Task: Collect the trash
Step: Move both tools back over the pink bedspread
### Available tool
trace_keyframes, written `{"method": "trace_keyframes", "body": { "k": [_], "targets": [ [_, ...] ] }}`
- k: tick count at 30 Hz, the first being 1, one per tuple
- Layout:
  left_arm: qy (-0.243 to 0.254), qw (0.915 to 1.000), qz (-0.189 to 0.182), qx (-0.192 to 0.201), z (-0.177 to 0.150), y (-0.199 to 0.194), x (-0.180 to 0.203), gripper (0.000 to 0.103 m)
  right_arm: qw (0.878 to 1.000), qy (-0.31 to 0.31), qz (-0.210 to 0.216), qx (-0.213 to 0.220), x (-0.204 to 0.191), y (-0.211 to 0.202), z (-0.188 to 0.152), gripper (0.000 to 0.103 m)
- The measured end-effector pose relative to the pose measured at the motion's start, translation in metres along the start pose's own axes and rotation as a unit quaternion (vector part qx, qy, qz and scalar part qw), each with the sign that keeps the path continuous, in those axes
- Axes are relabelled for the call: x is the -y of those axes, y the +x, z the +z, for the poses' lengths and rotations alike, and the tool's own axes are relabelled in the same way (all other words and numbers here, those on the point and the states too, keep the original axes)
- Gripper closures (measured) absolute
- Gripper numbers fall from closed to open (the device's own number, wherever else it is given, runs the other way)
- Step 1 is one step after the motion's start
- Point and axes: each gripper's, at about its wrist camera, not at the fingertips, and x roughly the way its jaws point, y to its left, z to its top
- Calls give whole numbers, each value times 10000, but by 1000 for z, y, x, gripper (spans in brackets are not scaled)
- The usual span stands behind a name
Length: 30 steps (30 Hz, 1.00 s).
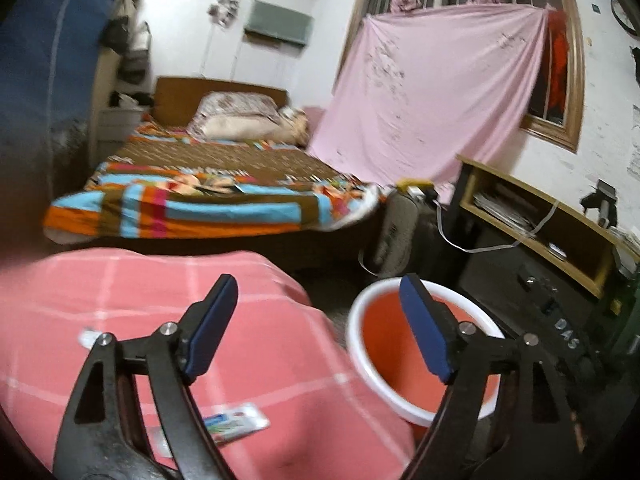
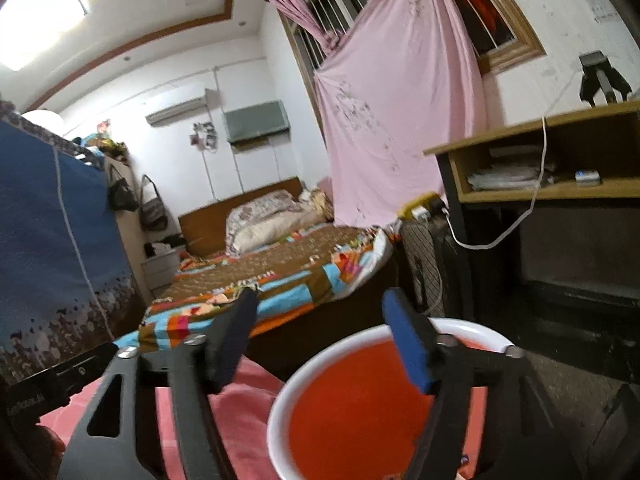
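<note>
Trash remained on the pink checked cloth (image 1: 248, 344): a small flat wrapper (image 1: 236, 426) with blue, green and red print lay near the cloth's front edge, partly behind the left claw's (image 1: 320, 328) arm, and a small white scrap (image 1: 90, 338) lay further left on the same cloth. The left claw stood wide open with nothing between its blue pads (image 1: 426, 332), one finger over the cloth and the other over the bucket (image 1: 360, 360). That bucket, orange inside with a white rim, stood just beside the cloth's right edge; its bottom was not in view. In the right wrist view the right claw (image 2: 320, 340) also stood open and empty, its right finger above the bucket's (image 2: 280, 412) rim and its left finger above the cloth (image 2: 240, 432). Behind them were a bed (image 1: 208, 184) with a striped, colourful cover, a pink sheet (image 1: 432, 92) hung over the window, and a wooden table (image 1: 560, 224) with a white cable trailing off it.
</note>
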Motion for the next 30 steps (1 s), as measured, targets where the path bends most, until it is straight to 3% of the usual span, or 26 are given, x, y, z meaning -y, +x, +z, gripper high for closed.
{"method": "trace_keyframes", "body": {
  "k": [3,5,6,11,19,30],
  "targets": [
    [7,9994,285,213,2,-14,-11,33,9997,-16,199,139,-10,-5,1,27],
    [-59,9979,527,371,3,-26,-21,17,9990,-54,368,242,-18,-7,1,21],
    [-103,9967,644,480,3,-31,-24,14,9986,-81,434,280,-22,-8,1,17],
    [-273,9898,1077,891,-1,-59,-49,15,9952,-206,808,508,-44,-19,-2,0],
    [-186,9774,1650,1305,-16,-102,-76,15,9851,-575,1408,808,-81,-41,-5,0],
    [-209,9684,2042,1418,-26,-133,-100,15,9756,-896,1803,876,-113,-59,-17,0]
  ]
}}
